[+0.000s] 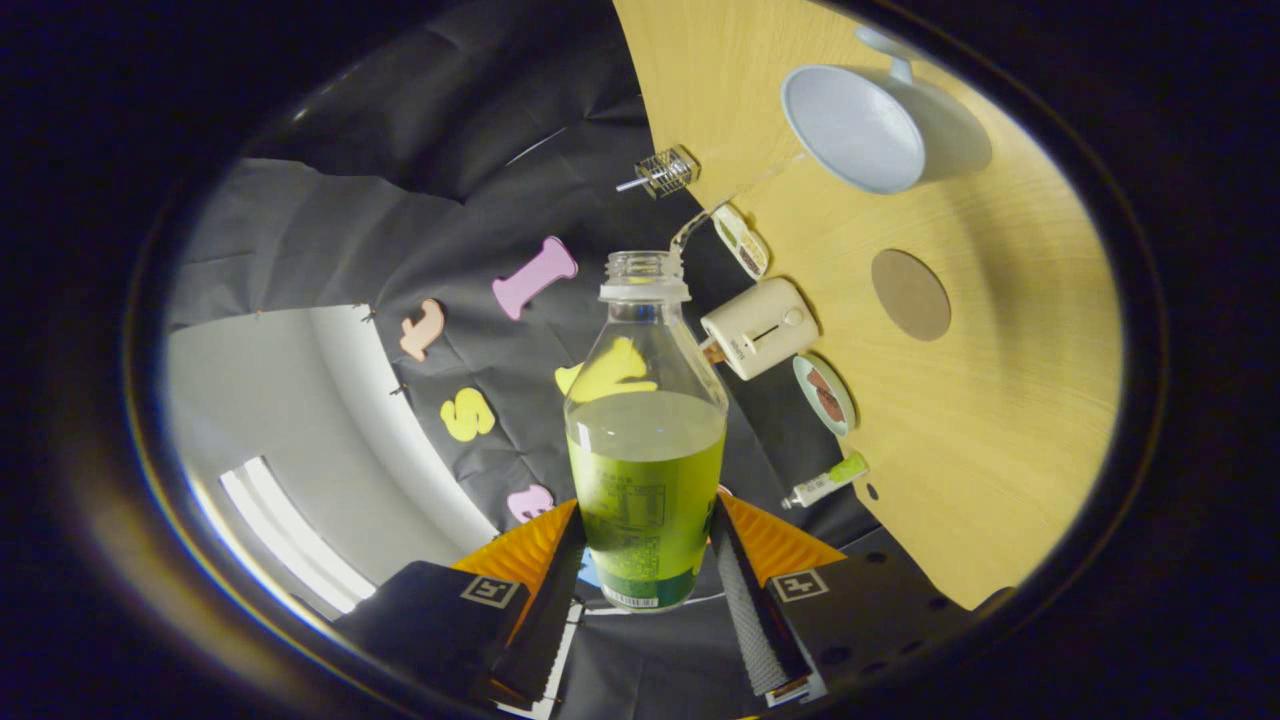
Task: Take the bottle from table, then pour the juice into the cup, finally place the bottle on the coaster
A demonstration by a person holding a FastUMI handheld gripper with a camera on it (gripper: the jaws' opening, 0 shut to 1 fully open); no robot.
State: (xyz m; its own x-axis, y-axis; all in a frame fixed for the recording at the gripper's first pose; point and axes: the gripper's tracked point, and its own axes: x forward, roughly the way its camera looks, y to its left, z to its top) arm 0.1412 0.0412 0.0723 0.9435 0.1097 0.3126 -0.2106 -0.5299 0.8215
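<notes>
Gripper (648, 560) clamps uncapped clear plastic bottle (645, 440) of green juice; tipping too fast toward the pale blue cup (870, 130) risks spilling on the wooden table (1000, 420)

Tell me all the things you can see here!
Bottle: one, clear with green juice, cap off, between the fingers.
Cup: one, white, empty, on the table beyond the bottle.
Coaster: one, brown, round, on the table near the cup.
Table: one, light wood.
Cream box: one, at the table's edge.
Small dish: one, pale green, beside the box.
Tube: one, white and green, at the table's edge.
Fingers: two, black with orange, pressing the bottle's sides.
</notes>
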